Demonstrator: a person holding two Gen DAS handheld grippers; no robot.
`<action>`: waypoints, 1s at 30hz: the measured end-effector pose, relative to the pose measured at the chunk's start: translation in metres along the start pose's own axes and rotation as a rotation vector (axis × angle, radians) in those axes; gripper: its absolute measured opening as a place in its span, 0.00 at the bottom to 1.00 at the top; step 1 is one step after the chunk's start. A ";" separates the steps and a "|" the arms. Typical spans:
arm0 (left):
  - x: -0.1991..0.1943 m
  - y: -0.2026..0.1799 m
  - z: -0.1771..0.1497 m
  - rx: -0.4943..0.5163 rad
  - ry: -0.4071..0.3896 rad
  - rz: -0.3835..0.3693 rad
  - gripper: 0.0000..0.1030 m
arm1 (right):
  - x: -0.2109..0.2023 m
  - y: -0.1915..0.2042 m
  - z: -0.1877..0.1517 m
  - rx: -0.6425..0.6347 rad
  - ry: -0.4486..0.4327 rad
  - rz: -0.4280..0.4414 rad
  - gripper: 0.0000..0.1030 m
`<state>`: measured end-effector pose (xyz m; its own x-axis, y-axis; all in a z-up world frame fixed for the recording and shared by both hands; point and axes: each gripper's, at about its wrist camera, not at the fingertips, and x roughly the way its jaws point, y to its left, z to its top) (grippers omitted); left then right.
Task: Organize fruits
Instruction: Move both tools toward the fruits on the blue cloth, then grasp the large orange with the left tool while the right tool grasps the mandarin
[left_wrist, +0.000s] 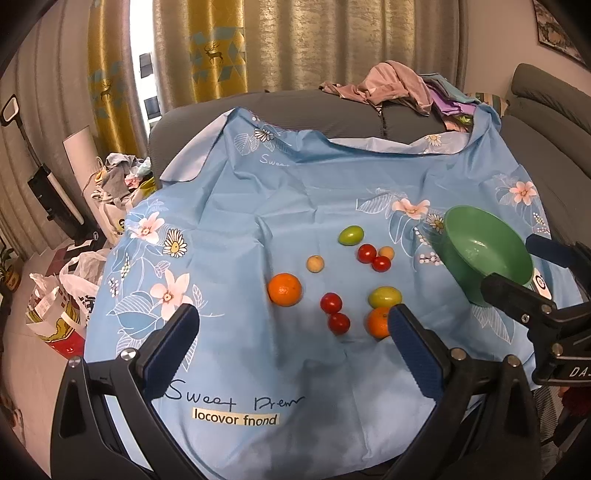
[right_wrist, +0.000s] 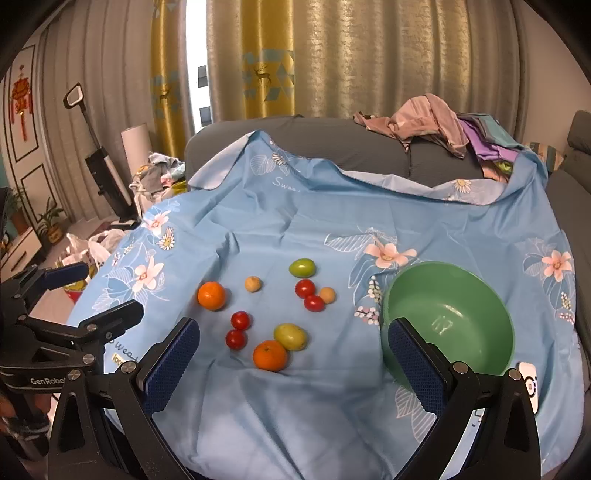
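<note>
Loose fruit lies on a blue flowered cloth (right_wrist: 295, 221): two oranges (right_wrist: 211, 295) (right_wrist: 269, 355), two green fruits (right_wrist: 302, 267) (right_wrist: 290, 336), several red tomatoes (right_wrist: 305, 288) and two small tan fruits (right_wrist: 253, 284). To their right stands a green bowl (right_wrist: 461, 295) with nothing in it. My right gripper (right_wrist: 293, 328) hangs open above the cloth's near side, holding nothing. My left gripper (left_wrist: 293, 317) is open too, hovering short of the near orange (left_wrist: 378, 323) and tomatoes (left_wrist: 331, 302). The bowl (left_wrist: 484, 254) sits at its right, behind the right gripper (left_wrist: 524, 266).
A small white device (right_wrist: 530, 387) lies by the bowl's near right side. Clothes (right_wrist: 424, 118) are heaped on the grey sofa (right_wrist: 332, 147) behind the cloth. Bags (left_wrist: 62, 295) and a vacuum (right_wrist: 103, 173) stand on the floor at the left.
</note>
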<state>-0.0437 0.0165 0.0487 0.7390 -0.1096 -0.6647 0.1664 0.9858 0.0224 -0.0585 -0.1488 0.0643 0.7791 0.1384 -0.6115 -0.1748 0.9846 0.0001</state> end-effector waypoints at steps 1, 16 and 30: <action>0.000 0.000 0.000 0.000 -0.001 0.000 0.99 | 0.001 -0.002 0.000 0.002 0.002 0.002 1.00; 0.026 0.004 -0.005 -0.044 0.061 -0.060 0.99 | 0.025 -0.017 -0.009 0.017 0.060 0.025 1.00; 0.072 0.029 -0.045 -0.120 0.181 -0.169 0.98 | 0.085 -0.020 -0.040 0.038 0.243 0.165 0.85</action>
<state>-0.0153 0.0431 -0.0317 0.5768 -0.2595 -0.7746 0.1902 0.9648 -0.1816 -0.0135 -0.1607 -0.0194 0.5742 0.2719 -0.7723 -0.2612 0.9548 0.1419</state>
